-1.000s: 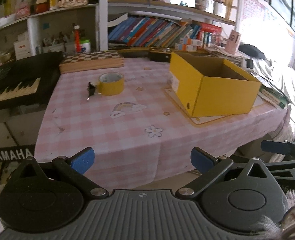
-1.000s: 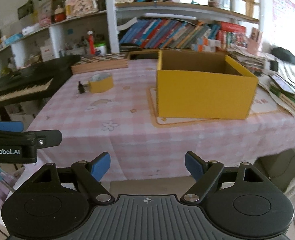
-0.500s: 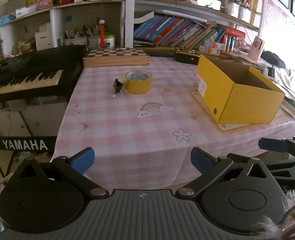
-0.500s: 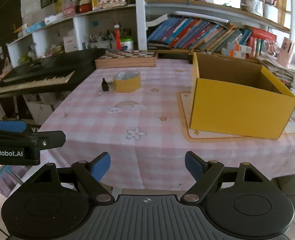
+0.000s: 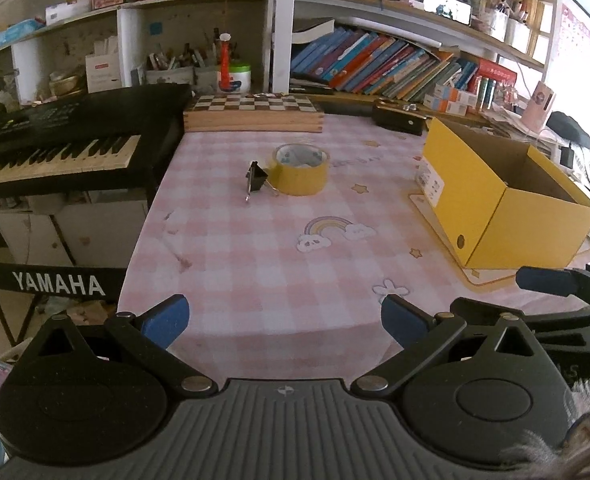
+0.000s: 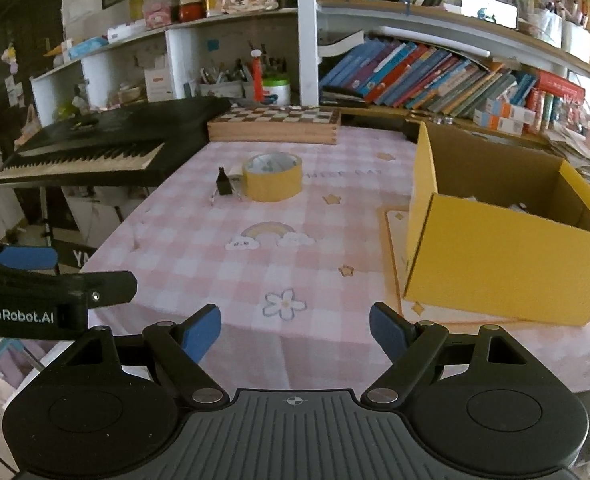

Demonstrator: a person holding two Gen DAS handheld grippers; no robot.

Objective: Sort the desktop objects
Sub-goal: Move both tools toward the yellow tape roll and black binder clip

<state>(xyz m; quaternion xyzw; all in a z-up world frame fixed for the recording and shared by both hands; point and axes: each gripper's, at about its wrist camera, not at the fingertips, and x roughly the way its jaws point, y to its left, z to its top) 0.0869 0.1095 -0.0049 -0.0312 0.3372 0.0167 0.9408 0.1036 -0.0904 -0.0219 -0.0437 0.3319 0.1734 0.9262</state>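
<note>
Left wrist view: left claw [image 5: 285,322] wide open, empty, tape [image 5: 300,169] and clip [image 5: 256,176] far ahead on counter [image 5: 255,256], box [image 5: 507,200] ahead right, contents hidden; right wrist view: right claw [image 6: 295,330] wide open, empty, box [image 6: 507,248] right, pale scraps inside, tape [image 6: 271,176] ahead.

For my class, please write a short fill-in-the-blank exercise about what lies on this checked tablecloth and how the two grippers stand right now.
1. The black binder clip stands right beside the roll of ______ tape.
2. The cardboard box on the right of the table is open at the ______.
3. The left gripper and the right gripper both hold ______ between their blue pads.
4. At the far edge of the table lies a wooden ______.

Missing words: yellow; top; nothing; chessboard
</note>
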